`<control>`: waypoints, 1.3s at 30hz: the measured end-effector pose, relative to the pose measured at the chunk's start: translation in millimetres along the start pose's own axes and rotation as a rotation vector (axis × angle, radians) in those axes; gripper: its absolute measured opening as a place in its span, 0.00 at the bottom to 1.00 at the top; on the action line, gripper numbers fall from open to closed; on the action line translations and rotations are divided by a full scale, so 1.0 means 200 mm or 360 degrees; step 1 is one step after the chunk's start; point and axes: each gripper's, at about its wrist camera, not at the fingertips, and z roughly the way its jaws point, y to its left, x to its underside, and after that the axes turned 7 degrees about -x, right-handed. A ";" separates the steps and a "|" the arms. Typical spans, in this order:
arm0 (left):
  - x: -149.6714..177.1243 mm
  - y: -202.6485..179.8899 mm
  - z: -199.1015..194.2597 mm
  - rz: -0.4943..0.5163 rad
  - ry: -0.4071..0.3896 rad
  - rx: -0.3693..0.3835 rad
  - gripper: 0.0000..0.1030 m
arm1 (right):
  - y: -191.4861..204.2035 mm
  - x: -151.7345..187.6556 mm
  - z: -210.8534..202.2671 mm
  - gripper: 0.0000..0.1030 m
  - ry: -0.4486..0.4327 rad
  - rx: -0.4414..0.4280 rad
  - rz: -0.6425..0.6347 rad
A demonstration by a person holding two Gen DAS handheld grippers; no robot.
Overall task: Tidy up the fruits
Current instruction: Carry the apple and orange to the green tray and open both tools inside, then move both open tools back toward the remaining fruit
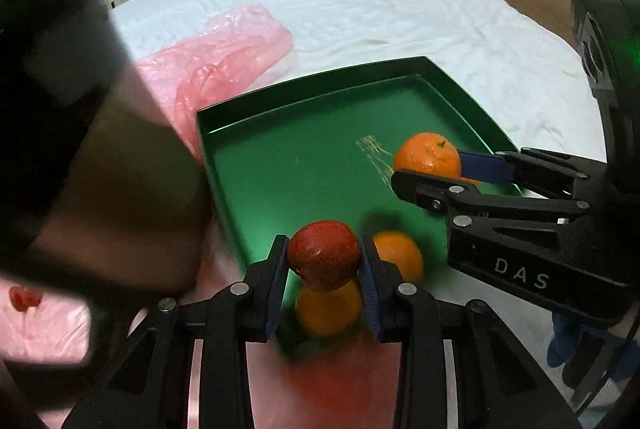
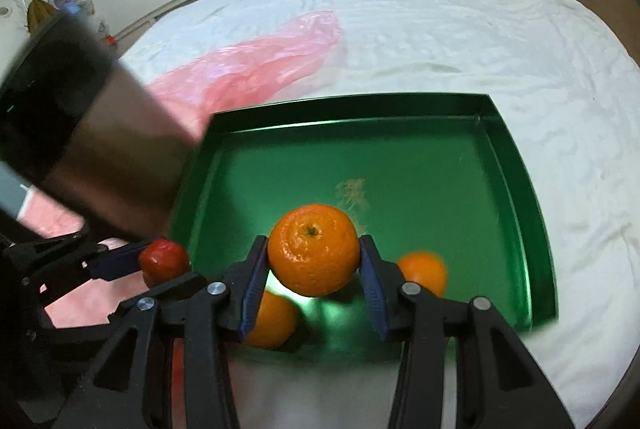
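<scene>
the apple (image 1: 323, 254) is clamped between the blue pads of the left tool (image 1: 324, 269), held above the near edge of the green tray (image 1: 304, 165), and the orange (image 2: 313, 250) is clamped the same way in the right tool (image 2: 314, 269), over the near half of the tray floor. two more oranges already lie in the tray: one (image 2: 272, 321) under and just left of the held orange, another (image 2: 423, 271) to its right. so the step in hand looks like carrying both fruits in to set them down. to do it well, each fruit wants lowering onto bare green floor, not onto the ones lying there; the apple hangs almost straight over a loose orange (image 1: 328, 309), so it should travel further in toward the open middle before release. round fruit rolls, so the pads should part only once the fruit rests on the floor. the two tools are close, the right one crossing in from the side in the left view, so staggering the releases would avoid a knock. both tools point steeply down toward the tray, side by side. the tray sits on a white bed (image 2: 440, 41), with a pink bag (image 2: 256, 65) beside its far left corner. a blurred dark forearm fills the left of both views.
</scene>
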 end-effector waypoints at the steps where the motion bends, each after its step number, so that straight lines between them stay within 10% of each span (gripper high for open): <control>1: -0.03 -0.01 0.03 -0.0014 -0.0005 -0.0018 0.29 | -0.03 -0.02 0.03 0.55 0.0008 0.0013 0.0002; 20: -0.08 -0.04 0.30 -0.0042 0.0077 -0.0144 0.29 | -0.18 -0.09 0.21 0.58 0.0164 0.0097 -0.0031; 30: -0.07 -0.08 0.24 0.0005 0.0004 -0.0212 0.45 | -0.17 -0.10 0.17 0.59 0.0138 0.0149 -0.0046; 33: -0.06 -0.08 0.22 0.0017 -0.0012 -0.0212 0.47 | -0.15 -0.11 0.14 0.79 0.0117 0.0163 -0.0057; 39: -0.04 -0.09 0.16 0.0029 -0.0046 -0.0207 0.48 | -0.12 -0.12 0.08 0.79 0.0089 0.0193 -0.0079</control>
